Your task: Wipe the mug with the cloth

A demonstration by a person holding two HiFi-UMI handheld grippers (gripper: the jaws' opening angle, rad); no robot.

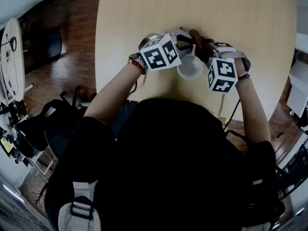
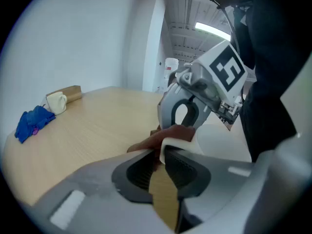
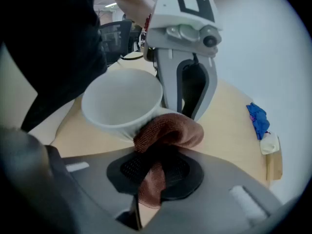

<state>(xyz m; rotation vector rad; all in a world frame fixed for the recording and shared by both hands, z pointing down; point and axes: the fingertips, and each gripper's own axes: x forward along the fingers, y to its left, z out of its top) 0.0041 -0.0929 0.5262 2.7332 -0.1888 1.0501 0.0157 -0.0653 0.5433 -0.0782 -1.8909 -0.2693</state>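
A white mug (image 1: 190, 67) is held just above the light wooden table (image 1: 144, 13), mouth up. My left gripper (image 2: 162, 155) comes in from the left and is shut on a thin white edge of the mug (image 2: 219, 140). My right gripper (image 3: 156, 165) is shut on a brown cloth (image 3: 168, 130), whose bunched end presses against the mug's outer wall (image 3: 122, 101) just below the rim. In the head view the cloth (image 1: 197, 36) shows behind the mug, between the two marker cubes. The cloth hides the exact spot where the left jaws grip.
At the table's far end lie a blue cloth (image 2: 33, 122), a second cream mug (image 2: 57, 102) and a brown box (image 2: 72, 92). Black office chairs (image 1: 53, 44) stand on the wooden floor to the left. The table's near edge is close to the person's body.
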